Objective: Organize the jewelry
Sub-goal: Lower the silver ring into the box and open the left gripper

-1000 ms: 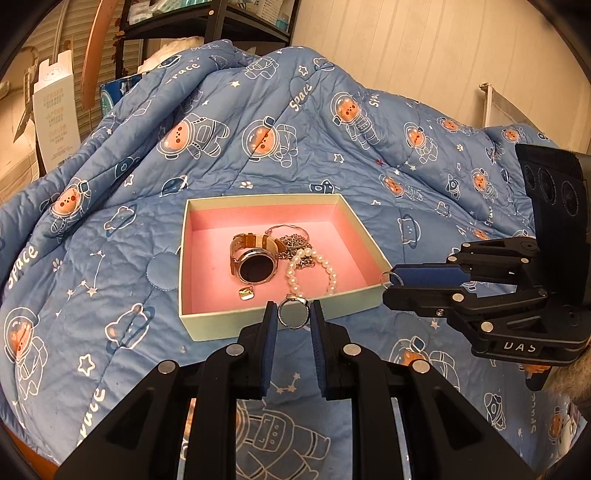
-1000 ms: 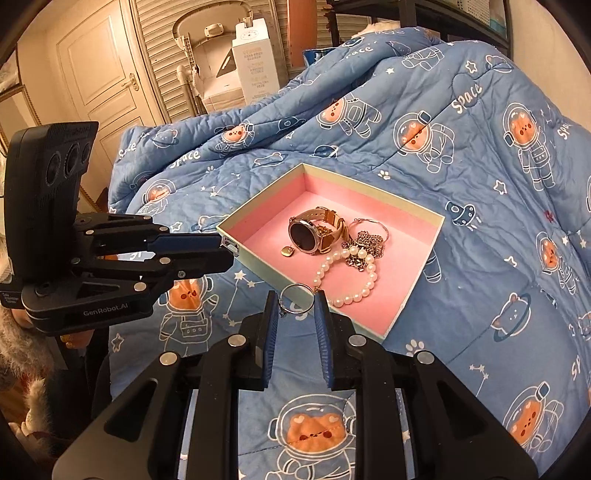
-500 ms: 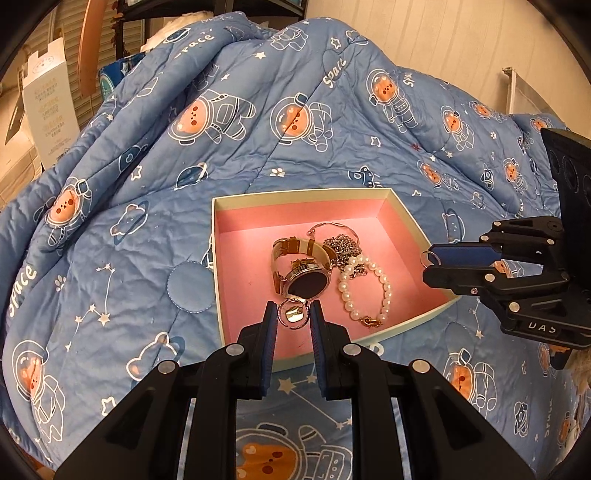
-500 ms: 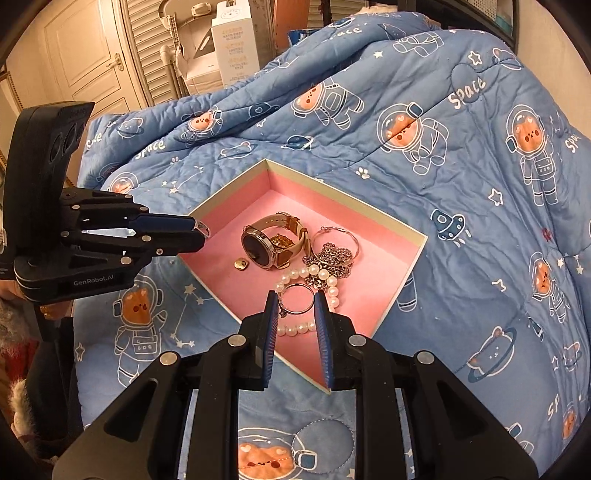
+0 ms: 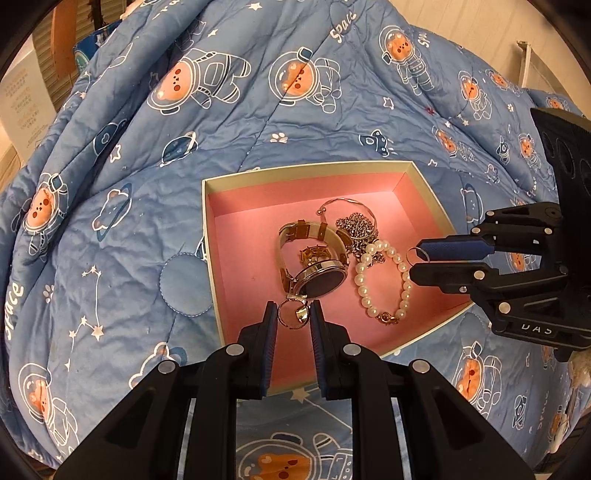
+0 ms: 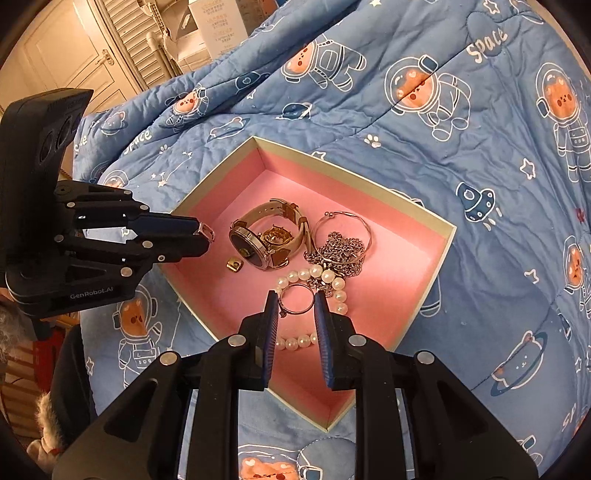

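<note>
A pink-lined open box (image 5: 428,192) (image 6: 448,230) lies on the blue quilt. In it are a gold watch (image 5: 317,271) (image 6: 258,247), a pearl bracelet (image 5: 384,284) (image 6: 325,277), a silver chain with a bangle (image 5: 356,229) (image 6: 341,245) and a small gold charm (image 6: 234,264). My left gripper (image 5: 293,314) is shut on a silver ring (image 5: 290,318), held over the box's near part, close to the watch. My right gripper (image 6: 295,301) is shut on another silver ring (image 6: 297,300), held above the pearls. Each gripper shows in the other's view, the right gripper (image 5: 417,260) and the left gripper (image 6: 205,240).
The blue astronaut-print quilt (image 5: 258,92) (image 6: 443,92) rises in folds behind the box. A white carton (image 6: 218,26) and a slatted door (image 6: 125,44) stand beyond the bed. A shelf and a white sign (image 5: 22,107) are at the far left.
Both grippers have moved forward from the box's near edge to over its inside, each still holding its ring. The box looks larger and closer.
</note>
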A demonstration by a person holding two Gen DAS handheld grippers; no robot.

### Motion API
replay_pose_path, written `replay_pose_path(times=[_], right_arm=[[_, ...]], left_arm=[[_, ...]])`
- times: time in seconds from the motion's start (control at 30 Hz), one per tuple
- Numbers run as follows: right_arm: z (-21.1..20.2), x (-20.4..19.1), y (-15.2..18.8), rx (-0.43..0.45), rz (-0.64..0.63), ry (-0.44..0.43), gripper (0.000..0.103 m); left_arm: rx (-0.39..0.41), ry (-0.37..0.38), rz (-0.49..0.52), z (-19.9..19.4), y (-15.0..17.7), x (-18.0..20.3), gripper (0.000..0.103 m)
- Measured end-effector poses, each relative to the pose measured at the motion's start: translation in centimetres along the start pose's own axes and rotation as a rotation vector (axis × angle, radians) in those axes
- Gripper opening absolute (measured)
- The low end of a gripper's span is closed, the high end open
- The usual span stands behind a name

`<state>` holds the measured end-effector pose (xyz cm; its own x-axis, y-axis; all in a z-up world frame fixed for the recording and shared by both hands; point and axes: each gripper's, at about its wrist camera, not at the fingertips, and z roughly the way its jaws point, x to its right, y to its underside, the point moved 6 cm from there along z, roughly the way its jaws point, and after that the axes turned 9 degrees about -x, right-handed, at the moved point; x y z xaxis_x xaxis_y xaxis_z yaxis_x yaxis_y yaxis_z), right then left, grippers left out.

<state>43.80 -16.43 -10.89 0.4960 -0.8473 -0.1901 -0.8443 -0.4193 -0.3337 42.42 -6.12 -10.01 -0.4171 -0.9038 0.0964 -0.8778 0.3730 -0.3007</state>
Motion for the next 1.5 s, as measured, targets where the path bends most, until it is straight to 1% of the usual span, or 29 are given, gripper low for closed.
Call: replay_pose_path(times=[0.13,0.3,0.53,0.63,0.8,0.93,1.2,1.33,1.5], right_arm=[[0.8,0.1,-0.4,-0.036,-0.006,-0.002,0.021],[1.8,0.3,-0.6,-0.092,0.002,-0.037,0.021],[2.9,0.0,-0.8,-0.136,-0.018,-0.015,0.021],[3.4,-0.2,-1.1,-0.150,-0.031,-0.004,0.021],[3.6,0.0,-1.3,-0.162,-0.044,0.016,0.021],[3.9,0.2,-1.3,-0.173,-0.055,0.032,0.021],[4.5,0.2,-1.7,-0.184,-0.071,0.059,0.021],[4.5,0.4,-1.9,-0.183,-0.078,0.072,0.021],[4.3,0.6,-1.9,-0.169,-0.074,0.057,0.022]], left_arm=[[-0.049,-0.045,0.030,0.8,-0.3,0.0,0.017],[-0.099,-0.089,0.078,1.6,-0.6,0.5,0.017],[-0.167,-0.150,0.137,2.8,-1.1,1.0,0.017],[-0.193,-0.175,0.143,3.4,-1.4,1.0,0.017],[-0.195,-0.176,0.141,3.8,-1.8,0.9,0.017],[-0.207,-0.209,0.153,4.3,-1.8,0.5,0.017],[-0.208,-0.197,0.142,4.8,-2.1,0.4,0.018],[-0.202,-0.208,0.153,4.7,-2.1,0.7,0.018],[-0.191,-0.203,0.144,4.6,-1.6,0.8,0.019]])
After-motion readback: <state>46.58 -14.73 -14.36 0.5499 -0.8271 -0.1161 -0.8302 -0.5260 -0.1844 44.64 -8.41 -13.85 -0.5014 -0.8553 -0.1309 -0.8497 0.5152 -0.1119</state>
